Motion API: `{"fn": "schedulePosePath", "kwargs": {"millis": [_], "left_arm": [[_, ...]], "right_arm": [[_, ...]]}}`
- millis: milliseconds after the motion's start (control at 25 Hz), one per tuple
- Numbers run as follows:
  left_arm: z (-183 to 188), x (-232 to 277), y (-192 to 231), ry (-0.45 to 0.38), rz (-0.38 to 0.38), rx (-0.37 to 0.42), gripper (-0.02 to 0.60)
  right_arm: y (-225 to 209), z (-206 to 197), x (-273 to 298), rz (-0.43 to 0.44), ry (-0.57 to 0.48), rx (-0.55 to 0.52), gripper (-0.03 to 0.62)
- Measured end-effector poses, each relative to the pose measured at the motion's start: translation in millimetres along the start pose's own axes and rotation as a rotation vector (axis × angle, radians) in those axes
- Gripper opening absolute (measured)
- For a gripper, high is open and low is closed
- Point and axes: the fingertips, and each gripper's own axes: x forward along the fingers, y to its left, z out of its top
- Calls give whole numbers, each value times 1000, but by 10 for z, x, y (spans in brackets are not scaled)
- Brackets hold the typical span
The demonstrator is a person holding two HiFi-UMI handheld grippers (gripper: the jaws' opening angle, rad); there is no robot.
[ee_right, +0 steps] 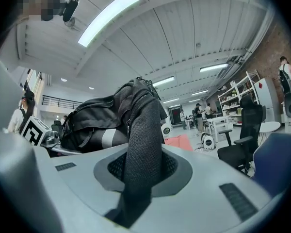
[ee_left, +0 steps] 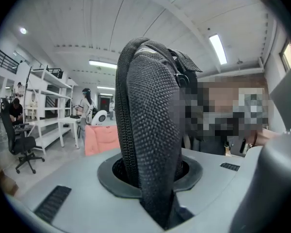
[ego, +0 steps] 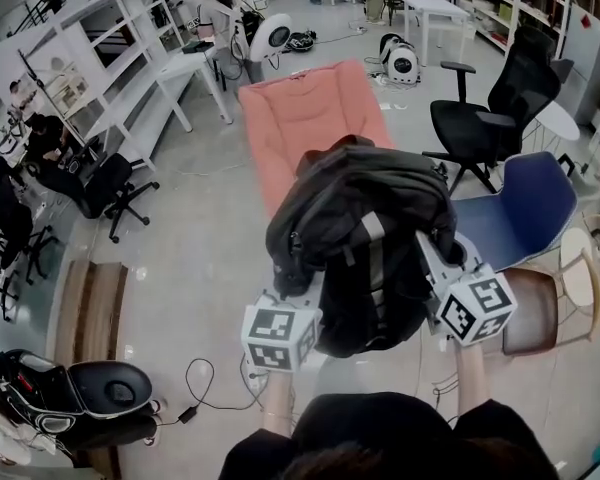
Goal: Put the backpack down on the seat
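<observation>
Now, backpack (ego: pixel 365 238) held aloft over near end of seat (ego: pixel 310 118), not touching it. Mesh strap (ee_left: pixel 150 130) clamped by left gripper (ee_left: pixel 157 198), jaws narrow; second strap (ee_right: pixel 143 135) pinched likewise by right gripper (ee_right: pixel 133 193). Backpack judged soft, floppy, fairly heavy, prone to sag and swing. Straps judged best hold: webbing grippy, load hung balanced between both.

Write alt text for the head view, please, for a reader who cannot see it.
Seen from above, a person holds a dark backpack in the air with a left claw and a right claw. A long pink seat lies on the floor beyond it, with a black office chair and a blue chair at the picture's right.
</observation>
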Motion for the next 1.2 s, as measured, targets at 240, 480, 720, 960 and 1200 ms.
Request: {"fn": "schedulePosePath", "kwargs": {"millis": [240,480,720,960,1200], "left_arm": [[100,558,469,-1,-16,-2,120],[286,1073,1022,11,-37,3,120],[424,1490,1503,7,-51,7,120],[432,1812,1754,5,-50,9,120],[476,2073,1972,11,-47,-6,120]], "right_arm": [[-222,7,694,-11,0,3,67],[-371,57,1421,-27,7,23,67],[-475,108,2049,-42,-2,31,67],[-606,33,2416,-49,-3,39,67],[-709,48,2749,-51,11,33,67]]}}
